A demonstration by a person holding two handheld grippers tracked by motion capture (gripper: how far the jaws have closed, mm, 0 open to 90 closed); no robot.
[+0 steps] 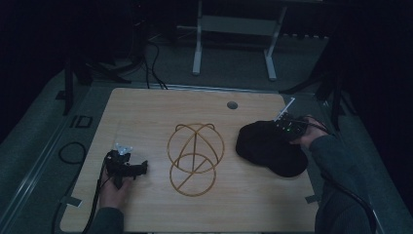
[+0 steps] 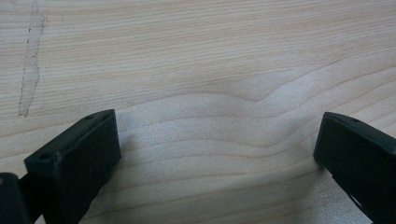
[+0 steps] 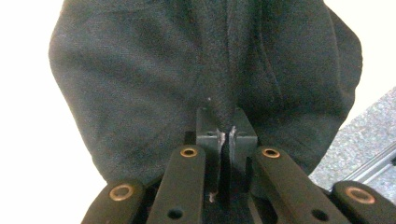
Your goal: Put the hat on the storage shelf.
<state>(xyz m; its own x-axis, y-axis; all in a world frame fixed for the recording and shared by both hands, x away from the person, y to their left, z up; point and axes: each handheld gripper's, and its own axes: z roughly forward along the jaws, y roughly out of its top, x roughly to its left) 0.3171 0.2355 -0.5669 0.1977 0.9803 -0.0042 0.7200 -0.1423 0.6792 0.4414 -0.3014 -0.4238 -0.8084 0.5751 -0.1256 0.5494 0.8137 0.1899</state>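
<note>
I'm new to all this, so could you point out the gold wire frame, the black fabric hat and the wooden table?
gold wire frame (image 1: 195, 157), high view, centre crossing
black fabric hat (image 1: 263, 146), high view, crown
wooden table (image 1: 146, 112), high view, bare top

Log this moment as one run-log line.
left tool: open, over bare table | right tool: shut on black hat | wire stand: centre, untouched

A dim room is surrounding a pale wooden tabletop (image 1: 146, 112) with a small round hole (image 1: 232, 105) near its far edge. Grey carpeted floor (image 1: 229, 68) is stretching behind, where white desk legs (image 1: 197, 48) are standing and black cables (image 1: 151, 63) are trailing.
</note>
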